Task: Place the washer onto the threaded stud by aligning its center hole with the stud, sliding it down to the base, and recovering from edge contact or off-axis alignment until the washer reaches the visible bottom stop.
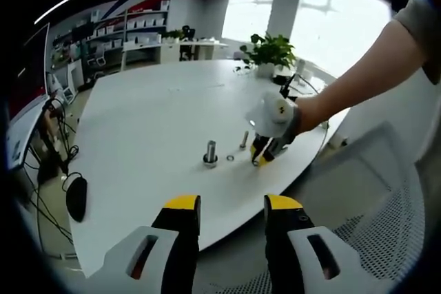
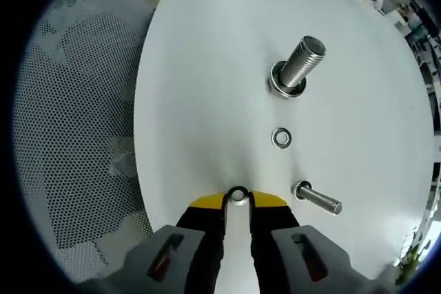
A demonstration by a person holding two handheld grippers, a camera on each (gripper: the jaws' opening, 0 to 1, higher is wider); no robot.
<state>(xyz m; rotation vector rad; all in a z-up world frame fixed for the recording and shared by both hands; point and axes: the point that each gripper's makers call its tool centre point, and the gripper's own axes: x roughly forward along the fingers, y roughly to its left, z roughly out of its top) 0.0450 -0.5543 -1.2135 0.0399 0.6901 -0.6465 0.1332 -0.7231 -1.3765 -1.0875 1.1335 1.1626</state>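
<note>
Washer (image 2: 238,195) (small, edge-on) between right claw (image 2: 238,201) tips

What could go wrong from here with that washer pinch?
1. The right gripper pinches a small washer only at its fingertips; it could slip or flip out.
2. It sits near the table edge, so a dropped washer may roll off.
3. A loose washer and the small bolt lie between it and the large stud; the approach could knock them.
</note>
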